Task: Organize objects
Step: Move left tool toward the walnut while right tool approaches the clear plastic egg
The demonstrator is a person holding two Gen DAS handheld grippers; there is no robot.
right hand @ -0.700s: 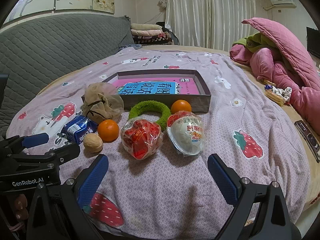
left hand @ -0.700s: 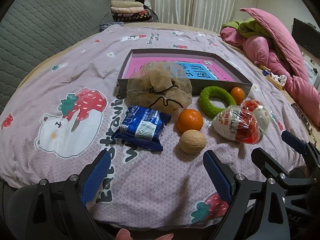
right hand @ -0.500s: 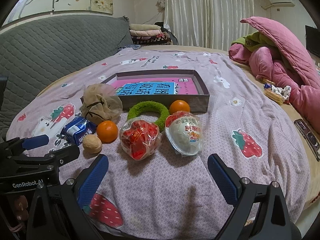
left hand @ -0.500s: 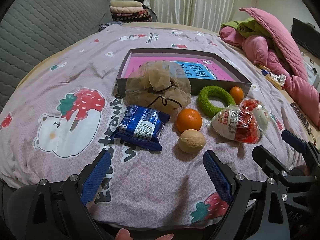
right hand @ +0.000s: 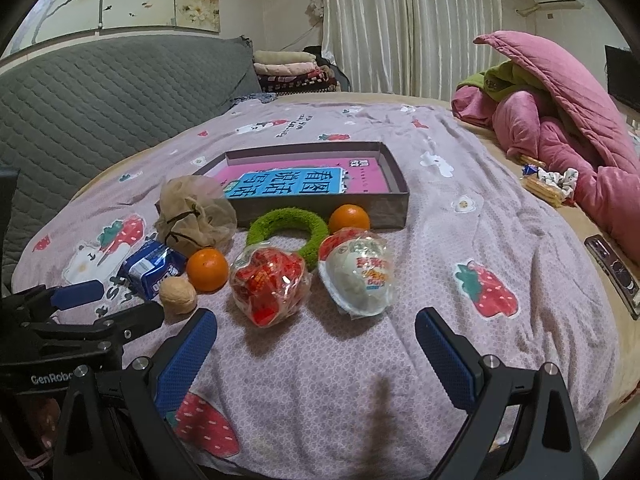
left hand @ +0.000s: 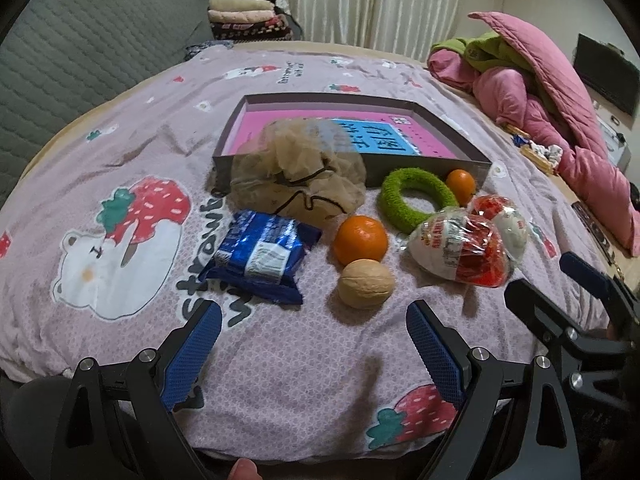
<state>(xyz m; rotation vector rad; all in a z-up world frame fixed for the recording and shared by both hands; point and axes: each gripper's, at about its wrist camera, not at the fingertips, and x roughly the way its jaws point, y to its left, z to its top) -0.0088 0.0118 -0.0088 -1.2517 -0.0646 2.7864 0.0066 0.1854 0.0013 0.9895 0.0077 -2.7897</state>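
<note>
Bed (left hand: 132,152) with strawberry-print cover; before the shallow box (left hand: 472,160) lie mesh pouch (left hand: 298,176), blue packet (left hand: 262,252), two oranges (left hand: 361,240), walnut (left hand: 366,284), green ring (left hand: 416,198).

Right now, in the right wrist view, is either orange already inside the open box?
No. Both the near orange and the far orange lie on the bedspread, outside the box.

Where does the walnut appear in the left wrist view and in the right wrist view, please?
Left wrist view: the walnut lies just right of centre, below the larger orange.
Right wrist view: the walnut lies at lower left, down-left of that orange.
Shared landmark: the green ring in front of the box.
</note>
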